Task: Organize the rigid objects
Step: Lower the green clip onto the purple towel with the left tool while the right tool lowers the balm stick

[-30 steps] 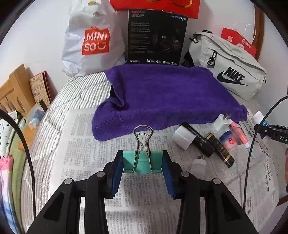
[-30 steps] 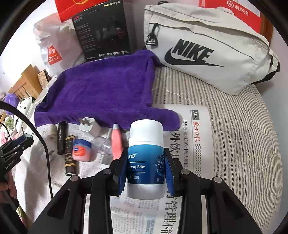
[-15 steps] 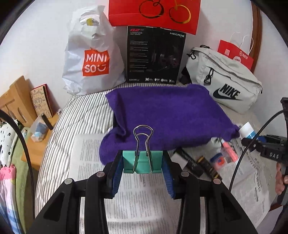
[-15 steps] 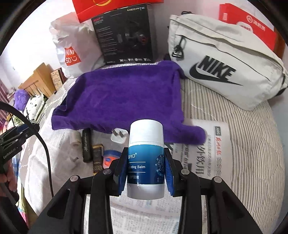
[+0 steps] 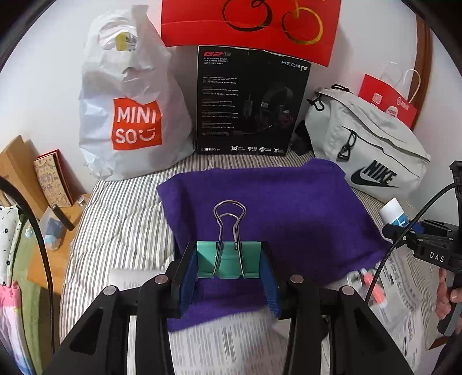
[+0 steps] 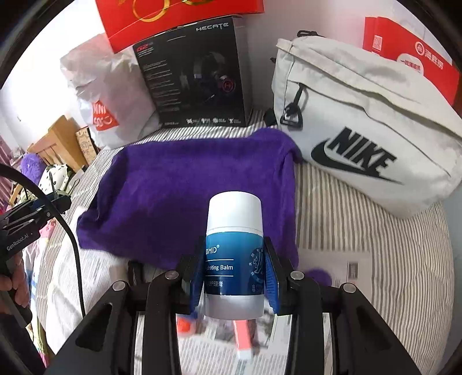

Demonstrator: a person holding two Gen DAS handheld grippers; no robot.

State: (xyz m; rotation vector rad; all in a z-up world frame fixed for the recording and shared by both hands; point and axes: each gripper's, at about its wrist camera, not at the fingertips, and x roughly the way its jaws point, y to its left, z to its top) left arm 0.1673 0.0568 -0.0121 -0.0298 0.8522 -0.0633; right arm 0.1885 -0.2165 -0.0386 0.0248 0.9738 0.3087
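Striped bed (image 5: 121, 219) against a white wall, purple towel (image 5: 283, 207) spread mid-bed with newspaper (image 5: 231, 343) under its near edge. Left hand-held gripper (image 5: 228, 268) is clamped on a teal binder clip (image 5: 228, 261), wire handles up, held above the towel's near edge; right hand-held gripper (image 6: 234, 274) grips a white-capped blue Hydrating Balm bottle (image 6: 234, 248) upright, also over the towel's near edge. Behind the towel along the wall: Miniso bag (image 5: 130, 115), black Hecate headset box (image 5: 248, 101), grey Nike bag (image 6: 361, 129), red paper bags (image 5: 248, 26); orange tube (image 6: 242, 334) blurred on the newspaper below the bottle.
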